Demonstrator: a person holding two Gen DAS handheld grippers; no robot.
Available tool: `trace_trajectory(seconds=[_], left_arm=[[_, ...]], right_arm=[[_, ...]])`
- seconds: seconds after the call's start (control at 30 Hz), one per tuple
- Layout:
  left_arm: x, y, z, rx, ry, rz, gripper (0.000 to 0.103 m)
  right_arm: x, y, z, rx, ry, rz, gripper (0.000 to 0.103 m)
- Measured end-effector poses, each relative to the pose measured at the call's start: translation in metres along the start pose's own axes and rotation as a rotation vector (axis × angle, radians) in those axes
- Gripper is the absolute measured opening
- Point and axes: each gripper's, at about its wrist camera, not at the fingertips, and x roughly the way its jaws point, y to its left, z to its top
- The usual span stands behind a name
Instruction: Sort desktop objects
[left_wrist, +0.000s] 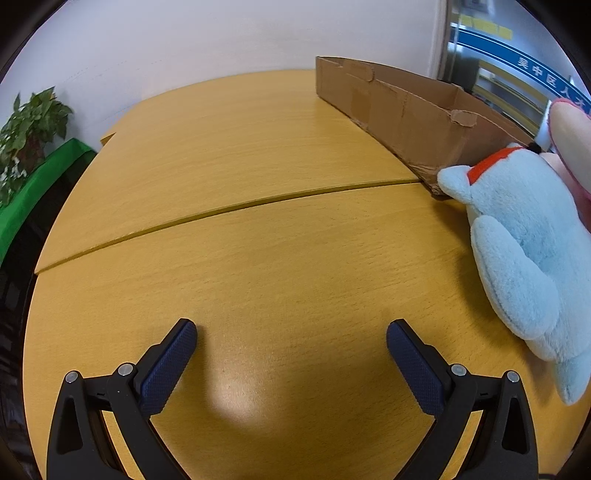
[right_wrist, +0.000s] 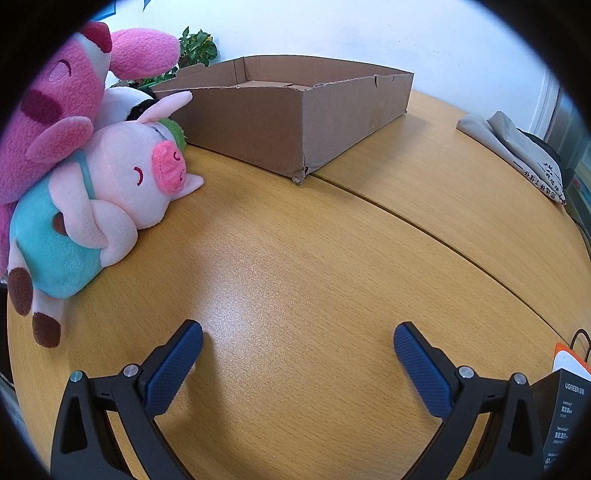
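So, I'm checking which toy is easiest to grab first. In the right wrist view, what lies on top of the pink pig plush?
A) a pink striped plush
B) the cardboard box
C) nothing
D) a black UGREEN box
A: the pink striped plush leans over the back of the pink pig plush, while the cardboard box sits apart behind them.
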Motion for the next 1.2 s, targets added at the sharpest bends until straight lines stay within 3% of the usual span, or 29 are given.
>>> trace_trajectory(seconds=[0.13,0.2,0.3,0.4,0.53,0.7,0.83,0.97,1.2], left_arm=[[-0.021,-0.016,-0.014,0.002,-0.041,0.063,0.103],[-0.044,-0.026,-0.019,-0.021,-0.092,0.060,0.103],[-0.090,-0.053,-0.021,-0.048,-0.189,-0.002,0.103],[-0.125,-0.100,-0.019,0.005,-0.247,-0.041,0.103],[-0.150,-0.171,-0.016,0.068,-0.281,-0.138,0.103],[-0.151,-0.225,-0.012,0.107,-0.277,-0.146,0.103],[-0.143,-0.234,-0.004,0.088,-0.249,-0.104,0.103],[-0.134,-0.225,0.003,0.015,-0.229,-0.111,0.103],[-0.146,-0.226,0.002,-0.075,-0.256,-0.083,0.103]], right_arm=[[0.000,0.000,0.000,0.000,0.000,0.000,0.103],[0.000,0.000,0.000,0.000,0.000,0.000,0.103],[0.000,0.000,0.000,0.000,0.000,0.000,0.103],[0.000,0.000,0.000,0.000,0.000,0.000,0.103],[0.000,0.000,0.000,0.000,0.000,0.000,0.103],[-0.001,0.000,0.000,0.000,0.000,0.000,0.103],[-0.001,0.001,0.000,0.000,0.000,0.000,0.103],[-0.001,0.001,0.000,0.000,0.000,0.000,0.103],[0.003,0.002,0.004,0.034,0.000,-0.026,0.103]])
